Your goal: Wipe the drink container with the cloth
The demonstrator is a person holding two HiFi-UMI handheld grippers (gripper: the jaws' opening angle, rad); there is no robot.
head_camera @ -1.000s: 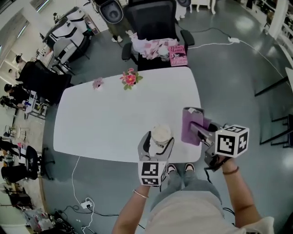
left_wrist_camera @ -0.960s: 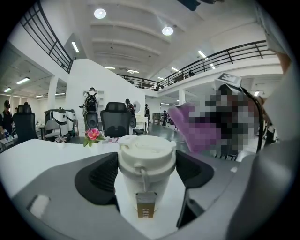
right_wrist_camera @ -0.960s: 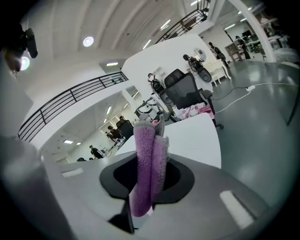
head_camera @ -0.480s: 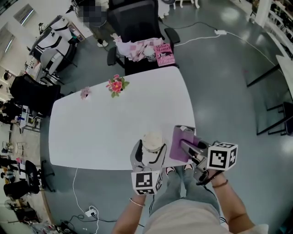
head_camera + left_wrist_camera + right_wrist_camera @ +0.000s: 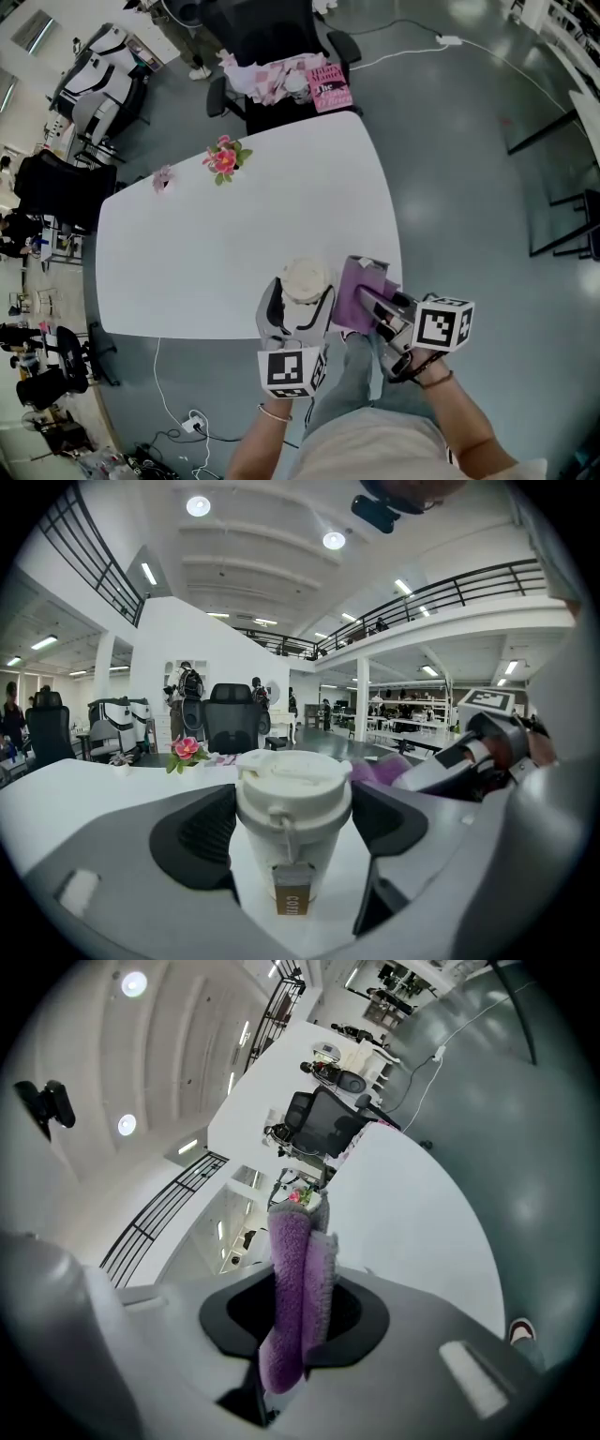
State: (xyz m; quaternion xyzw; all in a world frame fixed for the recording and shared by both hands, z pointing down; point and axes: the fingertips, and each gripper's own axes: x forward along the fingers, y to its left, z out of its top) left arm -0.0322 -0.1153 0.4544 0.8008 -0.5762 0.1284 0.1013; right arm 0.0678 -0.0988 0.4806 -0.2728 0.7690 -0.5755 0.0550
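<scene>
A lidded takeaway coffee cup [image 5: 293, 822] stands upright on the white table [image 5: 225, 234], close to the table's 6 o'clock edge in the head view and nearest the person. The left gripper [image 5: 300, 302] steadies it, with jaws closed in on either side so that the dark pads meet the lid's rim. A small brown tag hangs down the cup's front. The lid is on, so nothing shows whether any drink is inside. At the cup's 3 o'clock hangs the folded purple cloth [image 5: 292, 1279], pinched firmly between the jaws of the right gripper [image 5: 367, 298]. Its free end is turned toward the cup's side. The cloth lies just beside the cup, but no view settles whether the two are touching. By the look of things the wiping is at its very start. Both objects are in hand and have been brought together, and the passes over the cup's wall and lid appear to be ahead. No mark or wet streak on the cup gives any measure of what has been cleaned. Farther out, toward the table's 11 o'clock, sits a small pot of pink flowers [image 5: 223, 157], with a smaller plant [image 5: 164, 176] to its left. Beyond the 12 o'clock edge a black office chair [image 5: 272, 37] carries a pink-patterned cloth and a book.
</scene>
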